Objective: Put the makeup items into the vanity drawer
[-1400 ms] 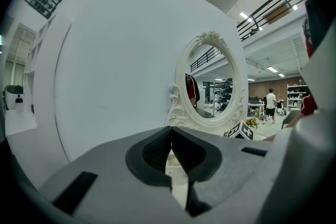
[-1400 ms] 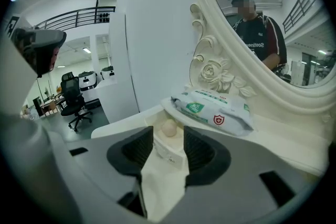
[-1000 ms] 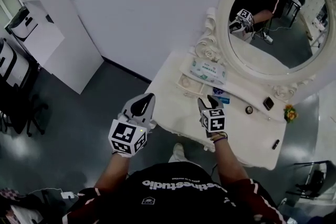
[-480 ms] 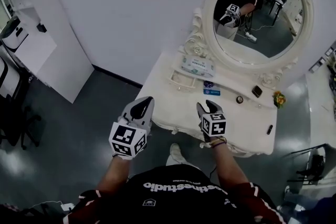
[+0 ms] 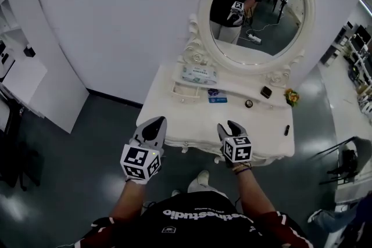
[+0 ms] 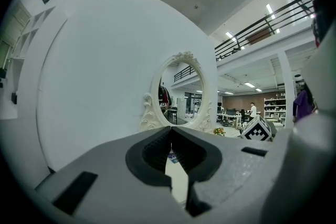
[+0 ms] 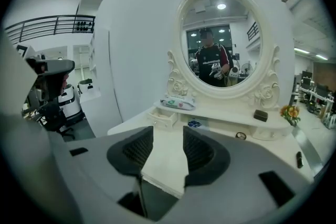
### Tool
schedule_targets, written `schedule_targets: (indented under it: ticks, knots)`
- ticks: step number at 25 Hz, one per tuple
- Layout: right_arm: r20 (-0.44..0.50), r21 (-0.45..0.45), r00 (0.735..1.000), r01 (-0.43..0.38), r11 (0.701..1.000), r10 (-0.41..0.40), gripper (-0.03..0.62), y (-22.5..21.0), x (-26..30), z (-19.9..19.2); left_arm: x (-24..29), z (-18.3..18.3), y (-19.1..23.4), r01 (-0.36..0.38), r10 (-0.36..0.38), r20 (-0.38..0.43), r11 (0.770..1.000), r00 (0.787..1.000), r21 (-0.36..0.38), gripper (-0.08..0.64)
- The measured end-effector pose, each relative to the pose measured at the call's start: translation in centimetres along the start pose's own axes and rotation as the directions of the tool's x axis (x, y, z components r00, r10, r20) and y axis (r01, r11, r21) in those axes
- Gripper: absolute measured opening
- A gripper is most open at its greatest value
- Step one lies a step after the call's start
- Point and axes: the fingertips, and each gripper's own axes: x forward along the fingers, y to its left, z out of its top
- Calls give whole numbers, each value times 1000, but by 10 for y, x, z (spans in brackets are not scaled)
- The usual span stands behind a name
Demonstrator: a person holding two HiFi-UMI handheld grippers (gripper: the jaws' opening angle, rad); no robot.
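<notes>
I am holding both tools in the air at the near edge of the white vanity surface (image 5: 168,116), touching none of the items. The left tool (image 5: 158,120) is hovering by the front left corner with its jaws pressed together at the tips and nothing between them. The right tool (image 5: 229,126) is hovering over the front edge with its jaws standing apart and gripping nothing; through the gap I am seeing only bare surface. The makeup items are lying well ahead of both tools, toward the back under the oval mirror (image 5: 256,9): a blue packet (image 5: 217,99), a small round compact (image 5: 249,104), a dark box (image 5: 266,92) on the raised shelf, and a dark stick (image 5: 286,130) lying alone near the right edge. A tissue pack (image 5: 199,74) is resting at the left end of the shelf, and just in front of it the small drawer (image 5: 181,89) appears to be standing pulled out. Flowers (image 5: 290,96) are sitting by the right foot of the mirror.
</notes>
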Motion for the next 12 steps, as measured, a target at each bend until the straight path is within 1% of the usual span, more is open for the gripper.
schedule_targets:
  ticks: [6, 12]
  knots:
    - [43, 37, 996, 79, 996, -80, 176, -37, -38, 4, 23, 5, -27, 66, -66, 3, 998, 998, 19, 6]
    - [69, 88, 989, 125, 988, -131, 176, -76, -75, 3, 49, 13, -62, 106, -106, 1, 994, 994, 39, 6]
